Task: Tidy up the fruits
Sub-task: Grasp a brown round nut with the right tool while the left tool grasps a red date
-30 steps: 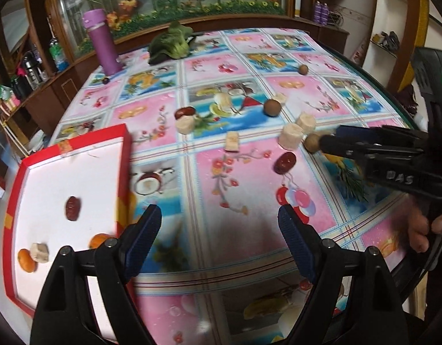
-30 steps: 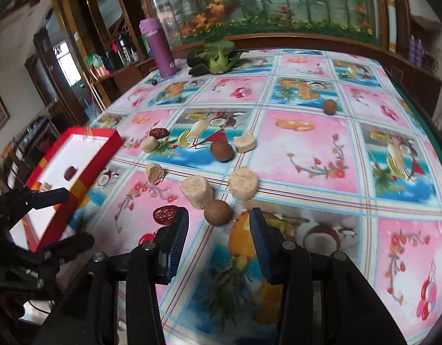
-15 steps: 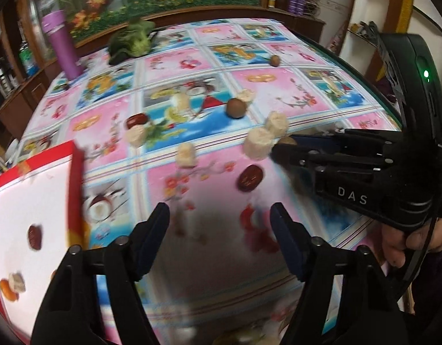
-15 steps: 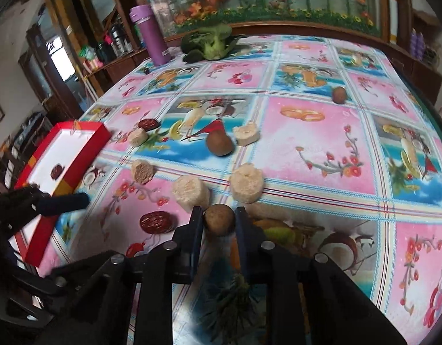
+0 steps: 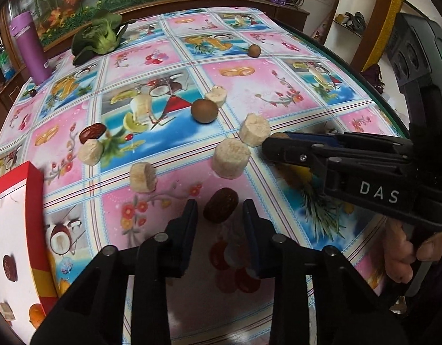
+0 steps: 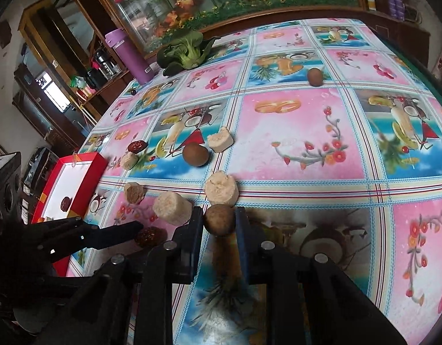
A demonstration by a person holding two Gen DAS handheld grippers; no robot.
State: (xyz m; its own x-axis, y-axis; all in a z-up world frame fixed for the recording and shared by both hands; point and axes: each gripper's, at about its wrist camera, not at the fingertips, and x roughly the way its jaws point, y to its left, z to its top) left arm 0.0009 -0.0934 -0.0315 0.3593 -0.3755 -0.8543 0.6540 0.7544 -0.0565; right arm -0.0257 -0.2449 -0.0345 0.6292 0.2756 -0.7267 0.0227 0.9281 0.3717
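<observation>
A dark red date (image 5: 221,209) lies on the fruit-print tablecloth between the fingers of my left gripper (image 5: 221,215). The jaws stand narrow around it with a thin gap on each side, so the gripper is open. My right gripper (image 6: 219,224) is shut on a round brown fruit (image 6: 219,219) that rests on the cloth. In the left wrist view the right gripper (image 5: 267,146) reaches in from the right and its fruit is mostly hidden. The red-rimmed white tray (image 5: 34,201) at the left holds a date (image 5: 9,264), orange pieces and a pale chunk.
Pale fruit chunks (image 5: 231,158) (image 5: 254,133) (image 5: 143,176) lie just ahead of both grippers. Farther off are a second date (image 5: 92,133), two brown fruits (image 5: 204,110) (image 5: 254,50), a green vegetable (image 5: 97,37) and a purple bottle (image 5: 31,49). A hand (image 5: 405,256) holds the right gripper.
My left gripper moved forward to the date and narrowed its jaws around it. The right gripper shut on the brown fruit about half a second ago and still holds it.
</observation>
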